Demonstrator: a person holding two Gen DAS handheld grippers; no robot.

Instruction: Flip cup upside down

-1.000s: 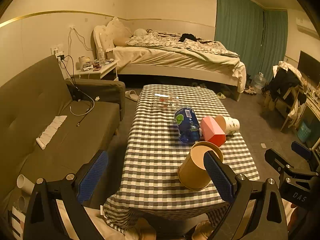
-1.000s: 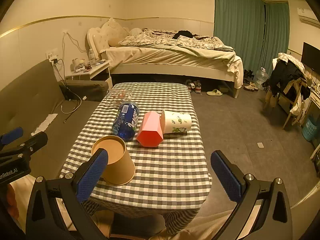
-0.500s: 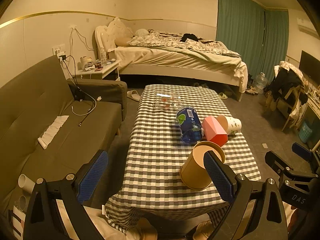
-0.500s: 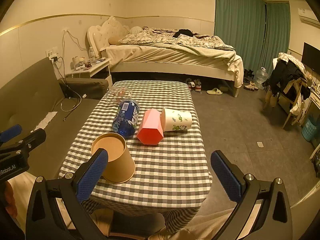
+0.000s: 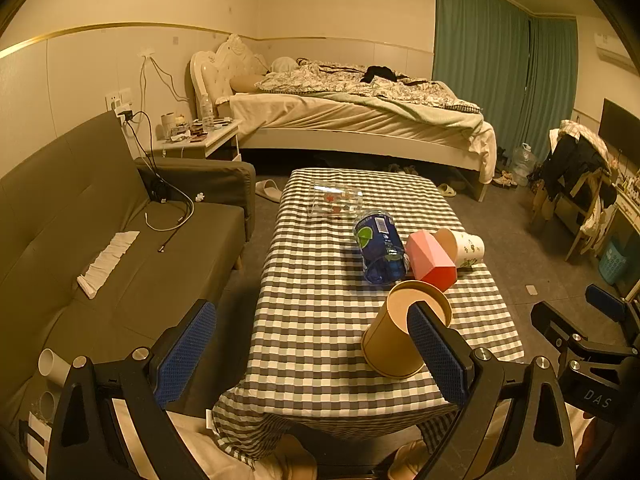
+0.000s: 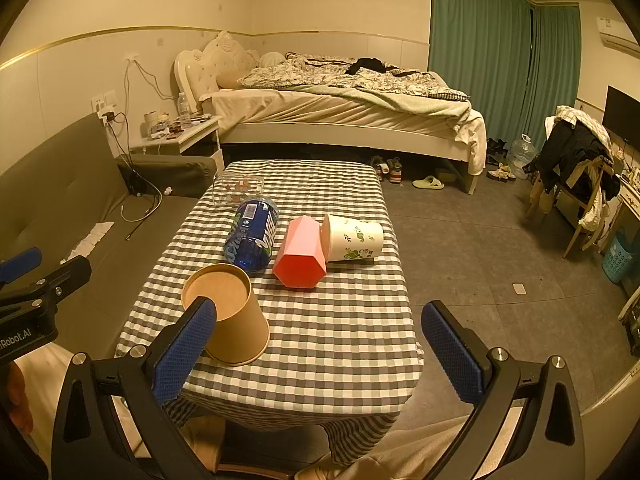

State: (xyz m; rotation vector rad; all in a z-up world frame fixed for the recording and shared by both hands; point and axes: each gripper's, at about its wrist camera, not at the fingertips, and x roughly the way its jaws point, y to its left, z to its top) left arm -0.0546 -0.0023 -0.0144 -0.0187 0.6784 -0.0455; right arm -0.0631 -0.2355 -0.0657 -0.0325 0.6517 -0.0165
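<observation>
A brown paper cup (image 5: 394, 338) (image 6: 234, 316) stands upside down near the front edge of the checkered table (image 5: 320, 300) (image 6: 344, 320), wide rim down. Behind it lie on their sides a blue cup (image 5: 380, 248) (image 6: 254, 236), a pink faceted cup (image 5: 430, 258) (image 6: 300, 254), a white patterned cup (image 5: 466, 246) (image 6: 354, 238) and a clear glass (image 5: 336, 200) (image 6: 236, 190). My left gripper (image 5: 312, 352) is open and empty, short of the table's front left. My right gripper (image 6: 318, 350) is open and empty, over the table's front edge, the brown cup by its left finger.
A grey sofa (image 5: 80, 248) runs along the table's left side. A bed (image 5: 360, 120) stands behind the table. A chair piled with clothes (image 6: 576, 168) stands at the far right. Bare floor (image 6: 480, 248) lies to the right of the table.
Both views have shifted slightly; the table and cups sit a little further right in the left wrist view. The cups have not moved. Both grippers stay open.
</observation>
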